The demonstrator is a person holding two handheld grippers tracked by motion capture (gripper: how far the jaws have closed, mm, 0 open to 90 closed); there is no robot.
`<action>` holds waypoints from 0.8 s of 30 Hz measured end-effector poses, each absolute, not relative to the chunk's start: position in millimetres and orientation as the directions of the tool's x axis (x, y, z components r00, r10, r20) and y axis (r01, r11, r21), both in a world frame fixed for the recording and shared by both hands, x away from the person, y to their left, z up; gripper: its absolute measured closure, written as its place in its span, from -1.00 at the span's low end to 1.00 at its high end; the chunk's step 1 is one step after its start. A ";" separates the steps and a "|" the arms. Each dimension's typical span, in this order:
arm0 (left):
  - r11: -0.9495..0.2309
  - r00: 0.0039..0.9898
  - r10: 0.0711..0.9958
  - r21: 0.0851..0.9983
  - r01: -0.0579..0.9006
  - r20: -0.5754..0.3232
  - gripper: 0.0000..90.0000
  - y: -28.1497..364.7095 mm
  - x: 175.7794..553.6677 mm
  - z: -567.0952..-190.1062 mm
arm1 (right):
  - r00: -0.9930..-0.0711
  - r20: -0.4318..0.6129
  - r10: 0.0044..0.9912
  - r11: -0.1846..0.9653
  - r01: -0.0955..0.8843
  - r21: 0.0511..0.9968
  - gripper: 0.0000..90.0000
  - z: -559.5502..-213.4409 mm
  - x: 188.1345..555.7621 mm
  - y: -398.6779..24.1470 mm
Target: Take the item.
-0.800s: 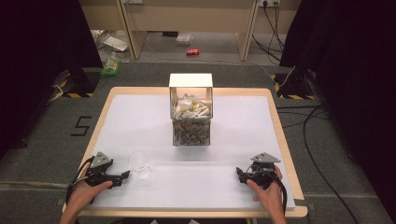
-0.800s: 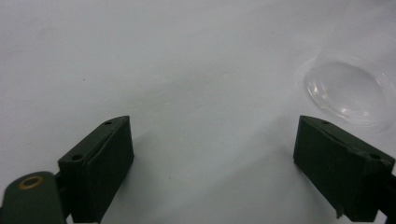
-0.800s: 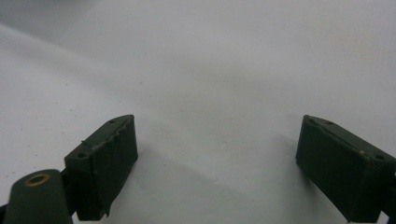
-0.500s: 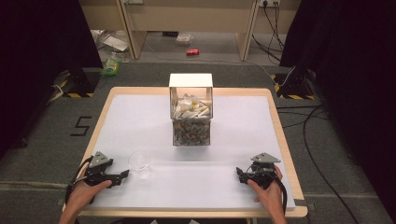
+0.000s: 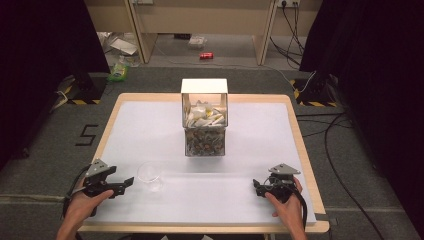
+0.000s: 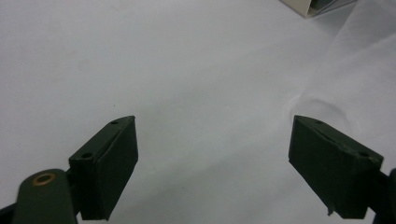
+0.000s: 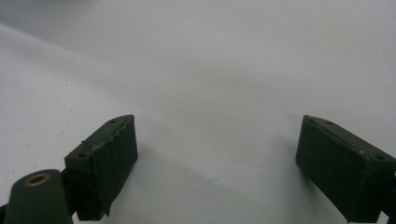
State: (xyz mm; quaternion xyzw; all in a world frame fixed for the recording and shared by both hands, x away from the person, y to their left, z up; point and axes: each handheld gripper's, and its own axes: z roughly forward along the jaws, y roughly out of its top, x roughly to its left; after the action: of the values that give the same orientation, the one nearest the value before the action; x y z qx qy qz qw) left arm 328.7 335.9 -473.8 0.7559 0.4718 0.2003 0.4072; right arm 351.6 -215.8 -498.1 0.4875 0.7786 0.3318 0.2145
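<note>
Both grippers rest at the near edge of the table, jaws spread wide, nothing between them.

Left gripper [image 5: 127, 183] sits at the near left on the white sheet [image 5: 150, 125], held by the left hand [image 5: 80, 210]; its jaws stand wide apart and empty, aimed right toward the clear glass bowl [image 5: 149, 172], which lies just beside the jaw tips without touching them. Right gripper [image 5: 256, 187] sits at the near right in the right hand [image 5: 287, 207], jaws likewise wide and empty, well apart from the bowl. The high view gives the clear box [image 5: 204, 117] full of small packets at the table's middle, far of the bowl. The left gripper view [image 6: 212, 154] adds a faint curved glass edge [image 6: 322, 105] past the right-hand jaw and a corner of the box [image 6: 310, 7] at top. The right gripper view [image 7: 217, 158] has bare sheet between the jaws.
</note>
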 end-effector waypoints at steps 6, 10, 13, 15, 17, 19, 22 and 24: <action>-0.210 0.491 0.867 0.829 0.518 -0.087 -0.64 333.6 325.5 -455.9 | -0.433 -0.010 0.901 0.304 0.616 0.726 -0.70 -498.1 351.5 -215.8; -0.229 0.505 0.860 0.833 0.503 -0.068 -0.62 332.1 325.5 -447.2 | -0.430 -0.008 0.903 0.301 0.619 0.726 -0.70 -498.2 351.3 -215.5; -0.238 0.517 0.854 0.834 0.497 -0.064 -0.62 331.1 325.4 -442.5 | -0.430 -0.007 0.903 0.301 0.619 0.725 -0.70 -498.1 351.2 -215.5; -0.237 0.519 0.852 0.835 0.496 -0.067 -0.61 330.3 324.2 -440.7 | -0.431 -0.007 0.903 0.301 0.619 0.725 -0.70 -498.1 351.2 -215.5; -0.241 0.525 0.848 0.835 0.495 -0.066 -0.61 329.5 322.7 -439.4 | -0.433 -0.010 0.901 0.304 0.617 0.726 -0.70 -498.1 351.4 -215.8; -0.241 0.525 0.849 0.837 0.492 -0.064 -0.60 329.1 321.5 -437.4 | -0.432 -0.010 0.902 0.304 0.617 0.726 -0.70 -498.1 351.4 -215.7; -0.236 0.521 0.852 0.842 0.485 -0.061 -0.59 328.6 319.7 -432.8 | -0.433 -0.010 0.901 0.305 0.617 0.726 -0.70 -498.2 351.4 -215.7; -0.235 0.521 0.852 0.848 0.476 -0.057 -0.59 328.0 318.7 -428.7 | -0.430 -0.007 0.903 0.301 0.620 0.725 -0.70 -498.2 351.2 -215.4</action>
State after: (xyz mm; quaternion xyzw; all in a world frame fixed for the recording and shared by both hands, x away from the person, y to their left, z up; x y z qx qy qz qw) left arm 318.7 328.0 -428.7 0.7555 0.4392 0.2158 0.4356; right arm 351.2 -215.4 -498.2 0.4894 0.7777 0.3319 0.2134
